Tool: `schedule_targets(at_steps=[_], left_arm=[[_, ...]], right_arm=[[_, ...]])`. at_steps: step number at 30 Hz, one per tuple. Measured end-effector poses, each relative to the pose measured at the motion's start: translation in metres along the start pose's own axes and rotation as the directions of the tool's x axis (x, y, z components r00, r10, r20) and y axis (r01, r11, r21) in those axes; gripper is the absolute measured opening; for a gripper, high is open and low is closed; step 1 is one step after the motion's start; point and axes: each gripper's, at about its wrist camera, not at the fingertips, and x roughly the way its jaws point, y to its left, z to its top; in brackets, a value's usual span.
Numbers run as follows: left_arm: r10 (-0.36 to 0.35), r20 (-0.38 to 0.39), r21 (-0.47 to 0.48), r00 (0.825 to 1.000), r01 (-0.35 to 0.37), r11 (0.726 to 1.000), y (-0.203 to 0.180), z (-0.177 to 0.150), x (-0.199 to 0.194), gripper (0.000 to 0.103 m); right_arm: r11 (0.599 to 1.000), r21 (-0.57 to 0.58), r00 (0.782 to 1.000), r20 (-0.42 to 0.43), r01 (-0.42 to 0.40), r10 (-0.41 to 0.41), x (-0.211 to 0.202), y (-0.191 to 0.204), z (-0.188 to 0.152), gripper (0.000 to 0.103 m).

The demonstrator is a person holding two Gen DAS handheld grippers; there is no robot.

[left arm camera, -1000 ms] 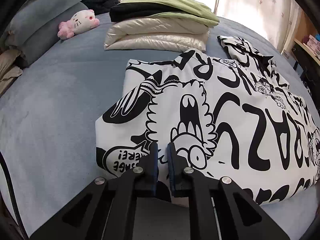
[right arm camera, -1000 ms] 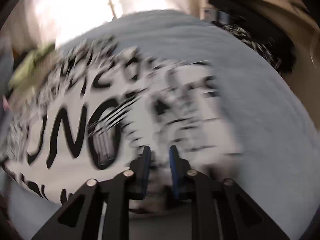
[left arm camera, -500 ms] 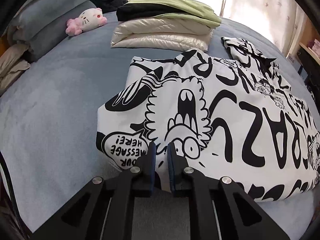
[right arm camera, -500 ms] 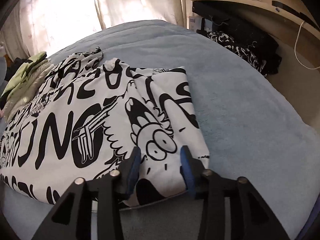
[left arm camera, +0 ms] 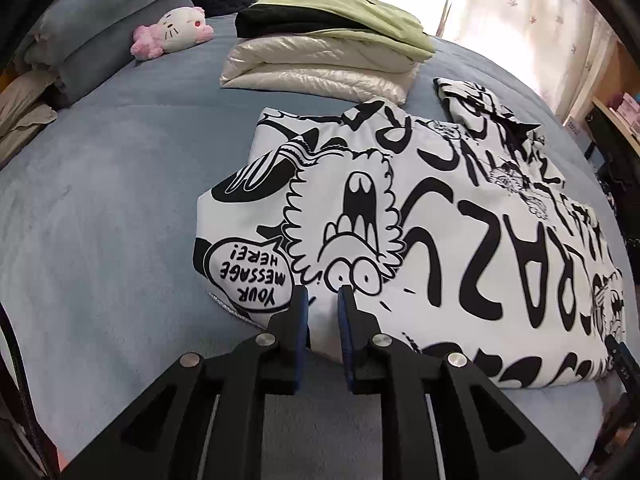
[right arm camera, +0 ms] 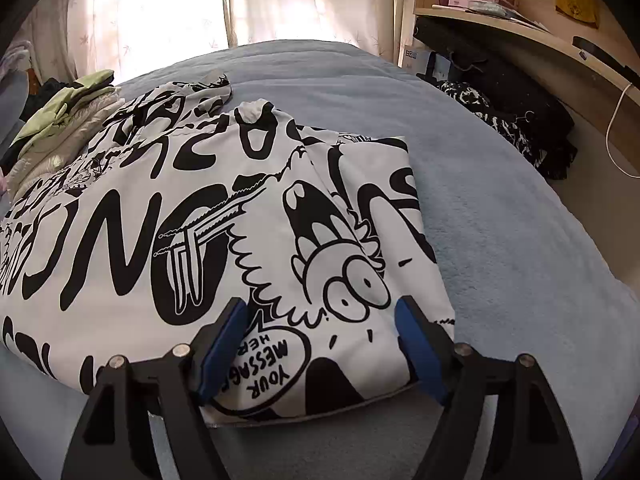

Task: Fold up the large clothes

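a big white garment (left arm camera: pixel 460 208) printed with thick black cartoon lettering and bug-eyed faces lies folded on the bed (left arm camera: pixel 100 200), whose cover is a soft, slightly fuzzy blue-grey fleece. the cloth looks smooth and fairly thick, with rounded folded edges; a sleeve or hood part (left arm camera: pixel 480 108) lies rumpled at its far end, toward the curtains. a speech bubble reading "your message here!" (left arm camera: pixel 250 276) sits on the near corner.

the left gripper (left arm camera: pixel 322 300) pinches the near hem of the garment; its blue pads stand narrow with a ridge of white cloth bunched up between them, and they are just beginning to ease apart. the right gripper (right arm camera: pixel 324 312) is at the other near corner, its jaws spreading wide, blue pads either side of the printed cloth without pressing it; the fabric lies flat under them on the bed.

past the garment, in the left view, a puffy, shiny cream quilted piece (left arm camera: pixel 320 64) is folded into a thick slab, with black and pale green clothes (left arm camera: pixel 340 16) stacked on top. a pink and white plush toy (left arm camera: pixel 172 32) lies beside rolled grey bedding (left arm camera: pixel 80 40). on the right side, a wooden shelf (right arm camera: pixel 520 36) curves above a heap of dark clothes (right arm camera: pixel 512 108).
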Motion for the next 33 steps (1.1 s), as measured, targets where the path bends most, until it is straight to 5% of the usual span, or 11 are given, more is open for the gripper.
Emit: schedule_targets(at_steps=[5,13,18,23,29,33], left_arm=[[-0.009,0.013,0.038,1.0,0.009,0.999,-0.008,-0.003,-0.013,0.02],[-0.016,0.058,0.143,0.998,0.007,0.99,-0.041,0.008,-0.037,0.044],[-0.059,0.08,0.184,0.995,0.043,0.982,-0.059,0.038,-0.045,0.049],[-0.092,0.084,0.233,0.992,0.07,0.97,-0.078,0.082,-0.038,0.049],[-0.196,0.028,0.298,0.98,0.179,0.938,-0.113,0.147,-0.019,0.05],[-0.224,0.03,0.36,0.974,0.199,0.911,-0.145,0.19,0.005,0.055]], right_arm=[[1.0,-0.003,1.0,0.001,0.003,-0.003,0.0,0.001,-0.001,0.078],[1.0,-0.007,1.0,0.003,0.008,-0.008,-0.001,0.002,-0.002,0.079],[0.999,-0.027,0.999,-0.013,0.028,-0.029,-0.001,0.005,0.0,0.08],[0.996,-0.053,0.99,-0.116,0.072,-0.078,0.002,0.015,0.017,0.08],[0.984,0.073,0.974,-0.149,-0.162,0.172,-0.003,0.025,0.078,0.079],[0.974,0.025,0.969,-0.099,-0.227,0.228,0.006,0.051,0.15,0.079]])
